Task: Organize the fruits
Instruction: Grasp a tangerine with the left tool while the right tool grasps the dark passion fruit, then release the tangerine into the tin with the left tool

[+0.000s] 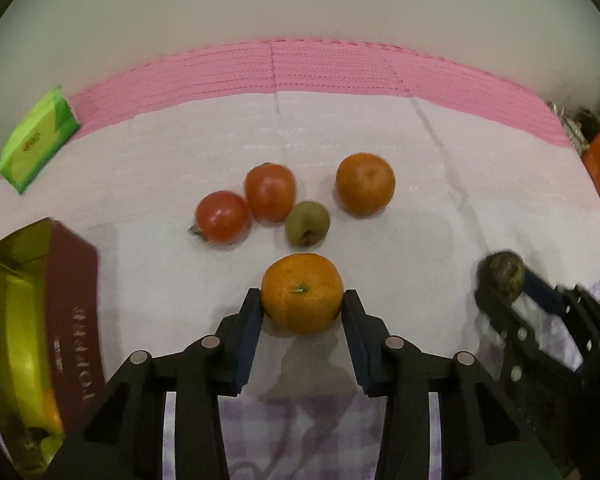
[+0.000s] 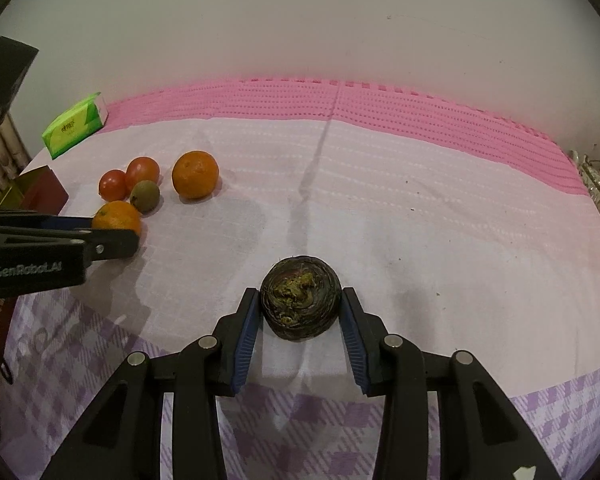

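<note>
Orange, waxy and pebbled, the large round citrus fruit [image 1: 302,293] sits on the pale cloth-covered table [image 1: 380,248] squarely between the blue rubber pads [image 1: 249,340] of the left gripper [image 1: 302,304]; both pads touch its widest flanks, so the claw appears closed on it; judged by its look, the fruit is firm, moderately heavy and a little slick, so a hold across the equator suits it best, with the stem facing up; too hard a squeeze could bruise the rind. Smaller and darker, the round brownish-purple fruit with a greenish, ragged crown [image 2: 299,298] lies between the fingers of the right gripper [image 2: 300,304]; the left pad meets its side, while a sliver of gap may remain at the right pad, so whether that narrow claw truly grips cannot be told; its skin looks ridged and rough, probably giving good friction, though the flesh may be soft. Beyond the orange lie a second orange [image 1: 365,183], two red tomatoes [image 1: 246,202] and a small green kiwi-like fruit [image 1: 307,223], near one another; an open dark-red box with a gold lining [image 1: 40,320] waits at the left.
</note>
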### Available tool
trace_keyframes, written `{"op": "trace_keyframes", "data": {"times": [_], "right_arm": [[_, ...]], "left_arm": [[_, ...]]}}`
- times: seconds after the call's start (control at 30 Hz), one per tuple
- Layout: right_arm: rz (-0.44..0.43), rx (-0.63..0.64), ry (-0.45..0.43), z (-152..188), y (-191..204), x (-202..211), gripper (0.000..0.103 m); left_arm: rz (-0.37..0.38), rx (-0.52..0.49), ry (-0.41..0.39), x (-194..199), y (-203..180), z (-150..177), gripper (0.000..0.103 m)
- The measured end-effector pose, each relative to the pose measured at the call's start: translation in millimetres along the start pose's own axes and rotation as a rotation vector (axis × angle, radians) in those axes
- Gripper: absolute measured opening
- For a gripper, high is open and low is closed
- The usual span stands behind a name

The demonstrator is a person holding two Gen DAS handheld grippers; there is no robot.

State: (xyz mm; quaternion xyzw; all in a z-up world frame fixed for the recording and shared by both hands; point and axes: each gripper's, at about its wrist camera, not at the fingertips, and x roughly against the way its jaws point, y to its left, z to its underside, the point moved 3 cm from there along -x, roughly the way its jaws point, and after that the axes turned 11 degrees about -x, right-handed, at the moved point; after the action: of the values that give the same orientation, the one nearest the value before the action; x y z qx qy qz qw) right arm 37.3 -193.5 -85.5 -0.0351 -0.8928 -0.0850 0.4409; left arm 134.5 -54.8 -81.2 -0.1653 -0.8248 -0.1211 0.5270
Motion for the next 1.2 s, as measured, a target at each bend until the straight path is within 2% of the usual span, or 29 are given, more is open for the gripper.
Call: {"op": "trace_keyframes", "data": {"times": [0.23, 0.4, 0.57, 0.93, 1.2], "right_arm": [[0.009, 0.002, -0.015, 2.7, 1.4, 0.9, 0.038], [0.008, 0.001, -0.015, 2.7, 1.2, 1.0, 0.038], [0.007, 0.0, -0.015, 2.0, 0.5, 0.3, 0.038], [0.007, 0.001, -0.014, 1.8, 0.5, 0.5, 0.038], [0.007, 0.0, -0.014, 1.9, 0.6, 0.3, 0.038]], "left_arm": [[-0.015, -0.007, -0.015, 38.9, 14.7, 32.7, 0.041], [-0.062, 0.041, -0.038, 76.9, 46.0, 56.7, 0.041], [-0.115, 0.093, -0.043, 98.8, 83.0, 75.5, 0.041], [-0.224, 0.245, 0.028, 83.2, 180.5, 110.4, 0.041], [-0.201, 0.296, 0.098, 58.5, 202.2, 130.0, 0.041]]}}
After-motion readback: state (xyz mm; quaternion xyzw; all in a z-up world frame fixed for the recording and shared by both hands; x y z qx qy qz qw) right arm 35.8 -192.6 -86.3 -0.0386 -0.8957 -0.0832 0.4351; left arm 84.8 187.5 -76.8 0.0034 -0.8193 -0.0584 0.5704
